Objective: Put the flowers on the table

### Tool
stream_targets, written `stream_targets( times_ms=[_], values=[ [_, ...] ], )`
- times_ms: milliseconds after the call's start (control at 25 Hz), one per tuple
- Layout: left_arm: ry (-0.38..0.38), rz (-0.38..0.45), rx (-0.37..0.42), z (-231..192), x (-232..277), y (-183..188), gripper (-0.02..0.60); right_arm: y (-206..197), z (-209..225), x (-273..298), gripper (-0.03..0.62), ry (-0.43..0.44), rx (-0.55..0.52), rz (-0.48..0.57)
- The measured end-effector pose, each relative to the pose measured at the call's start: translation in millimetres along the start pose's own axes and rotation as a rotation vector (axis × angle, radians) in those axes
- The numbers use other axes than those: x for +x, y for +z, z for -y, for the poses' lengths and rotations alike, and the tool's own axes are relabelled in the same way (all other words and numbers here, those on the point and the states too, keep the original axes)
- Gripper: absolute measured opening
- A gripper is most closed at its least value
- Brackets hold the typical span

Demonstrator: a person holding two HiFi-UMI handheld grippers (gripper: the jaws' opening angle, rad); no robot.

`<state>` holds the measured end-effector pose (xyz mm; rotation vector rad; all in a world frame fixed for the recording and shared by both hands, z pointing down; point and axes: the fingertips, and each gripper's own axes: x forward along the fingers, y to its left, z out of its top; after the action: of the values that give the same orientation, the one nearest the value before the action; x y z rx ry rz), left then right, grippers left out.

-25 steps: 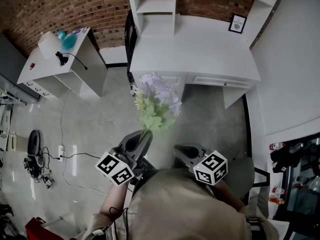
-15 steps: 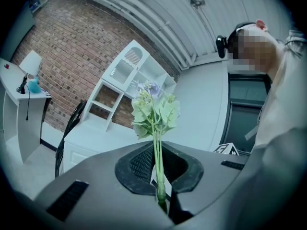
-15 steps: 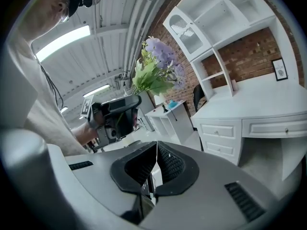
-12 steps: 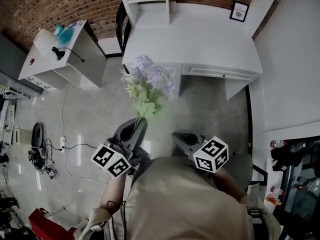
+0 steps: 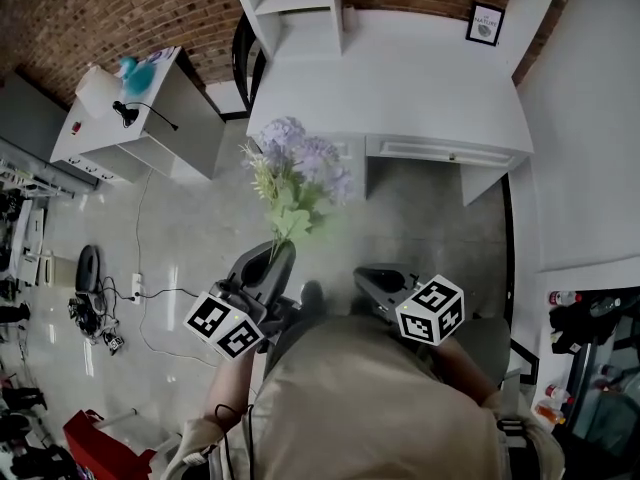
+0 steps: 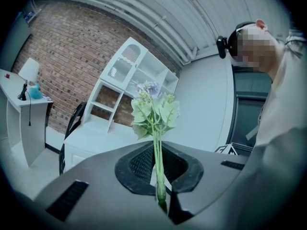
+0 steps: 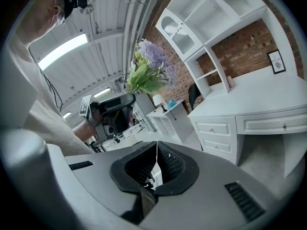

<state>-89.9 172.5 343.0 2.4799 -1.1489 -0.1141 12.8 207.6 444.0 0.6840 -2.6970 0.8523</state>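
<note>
A bunch of flowers (image 5: 297,173) with purple blooms and pale green leaves stands upright above the floor. My left gripper (image 5: 282,252) is shut on its green stems (image 6: 158,169), and the blooms (image 6: 152,91) rise straight past the jaws in the left gripper view. The flowers (image 7: 149,66) also show at upper left in the right gripper view, above the left gripper (image 7: 111,110). My right gripper (image 5: 378,283) hangs to the right of it, jaws closed together with nothing between them (image 7: 154,166). The white table (image 5: 400,88) lies ahead, beyond the flowers.
A white shelf unit (image 5: 290,8) and a small framed picture (image 5: 484,24) stand at the table's back. A dark chair (image 5: 242,63) sits at its left end. A white side cabinet (image 5: 140,108) with a lamp is at the left. Cables (image 5: 95,313) lie on the floor.
The flowers and both grippers have drifted slightly up-left in the head view as the person steps toward the table. Both grips are unchanged.
</note>
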Motion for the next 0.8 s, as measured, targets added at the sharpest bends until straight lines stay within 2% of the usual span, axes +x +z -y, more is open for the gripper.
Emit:
stream_targets(
  times_ms=[520, 800],
  values=[
    [-0.060, -0.020, -0.016, -19.2, 31.9, -1.2, 0.012, 6.3, 19.8, 6.8, 0.021, -0.045, -0.012, -0.029],
    [-0.038, -0.010, -0.032, -45.4, 40.4, -1.7, 0.012, 7.4, 38.3, 21.3, 0.021, -0.065, -0.002, -0.054]
  ],
)
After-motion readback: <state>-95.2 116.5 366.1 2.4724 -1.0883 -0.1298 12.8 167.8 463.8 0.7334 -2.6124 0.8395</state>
